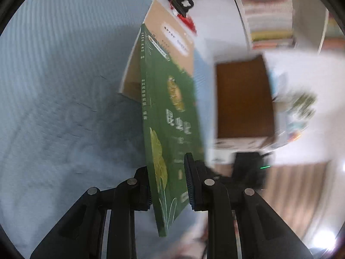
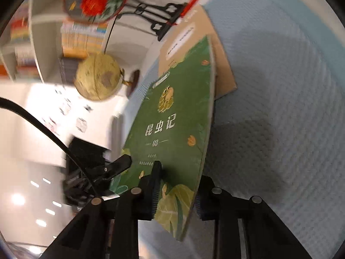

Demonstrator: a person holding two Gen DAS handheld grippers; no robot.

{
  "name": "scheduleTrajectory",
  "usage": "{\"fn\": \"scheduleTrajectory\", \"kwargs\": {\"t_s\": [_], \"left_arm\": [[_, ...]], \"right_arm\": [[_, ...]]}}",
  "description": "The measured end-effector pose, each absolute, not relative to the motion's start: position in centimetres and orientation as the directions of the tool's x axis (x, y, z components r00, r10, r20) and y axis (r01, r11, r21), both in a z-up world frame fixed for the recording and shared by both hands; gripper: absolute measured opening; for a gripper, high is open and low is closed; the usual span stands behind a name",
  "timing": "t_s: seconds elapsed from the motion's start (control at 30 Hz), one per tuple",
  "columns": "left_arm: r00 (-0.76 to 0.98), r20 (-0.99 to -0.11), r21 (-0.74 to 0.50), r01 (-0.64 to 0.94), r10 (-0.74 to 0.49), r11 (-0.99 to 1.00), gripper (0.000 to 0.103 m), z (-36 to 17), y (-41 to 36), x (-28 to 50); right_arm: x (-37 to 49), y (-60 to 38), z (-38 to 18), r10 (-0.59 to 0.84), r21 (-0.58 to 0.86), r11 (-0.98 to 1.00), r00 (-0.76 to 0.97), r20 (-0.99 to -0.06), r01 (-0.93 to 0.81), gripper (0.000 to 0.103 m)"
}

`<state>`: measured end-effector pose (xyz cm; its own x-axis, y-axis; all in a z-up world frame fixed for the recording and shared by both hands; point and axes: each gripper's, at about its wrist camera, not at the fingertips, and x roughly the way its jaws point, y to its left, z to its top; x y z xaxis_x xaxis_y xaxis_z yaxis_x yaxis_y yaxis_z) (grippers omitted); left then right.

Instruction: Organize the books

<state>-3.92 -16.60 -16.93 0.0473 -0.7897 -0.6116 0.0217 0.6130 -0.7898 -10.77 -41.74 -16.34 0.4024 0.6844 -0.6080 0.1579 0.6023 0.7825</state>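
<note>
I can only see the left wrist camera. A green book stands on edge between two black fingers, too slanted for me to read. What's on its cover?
Observer: The right wrist view shows the green book face on. It has a yellowish creature above three large white characters and the number 03.
Operator: Is anything else holding it?
Observer: Yes, the right gripper is clamped on the book's near edge, one finger on each face.
Operator: Is there anything nearby that I'm missing?
Observer: A yellowish globe sits off to the book's left in that view.
</note>
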Motion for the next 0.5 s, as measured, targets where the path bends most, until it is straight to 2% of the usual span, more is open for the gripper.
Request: {"fn": "scheduleTrajectory", "kwargs": {"t_s": [0.13,0.2,0.33,0.5], "left_arm": [[0.065,-0.745,-0.647,0.173,-0.664,0.743,0.02,-15.7,-18.0,-5.7],[0.06,-0.774,-0.605,0.225,-0.63,0.764,0.02,-15.5,-18.2,-6.7],[0.049,-0.791,-0.58,0.26,-0.61,0.772,0.021,-15.4,-17.2,-8.5],[0.084,-0.805,-0.545,0.284,-0.587,0.789,0.021,-14.1,-15.0,-10.3]], "right_arm": [[-11.5,-38.1,-13.9,0.541,0.596,0.802,0.373,-0.754,0.04,0.024],[-12.4,-36.6,-12.9,0.467,0.503,0.864,0.383,-0.797,-0.007,0.024],[-14.4,-34.0,-11.7,0.401,0.401,0.912,0.384,-0.831,-0.085,0.022],[-16.3,-31.5,-10.8,0.39,0.364,0.921,0.397,-0.831,-0.142,0.022]]}}
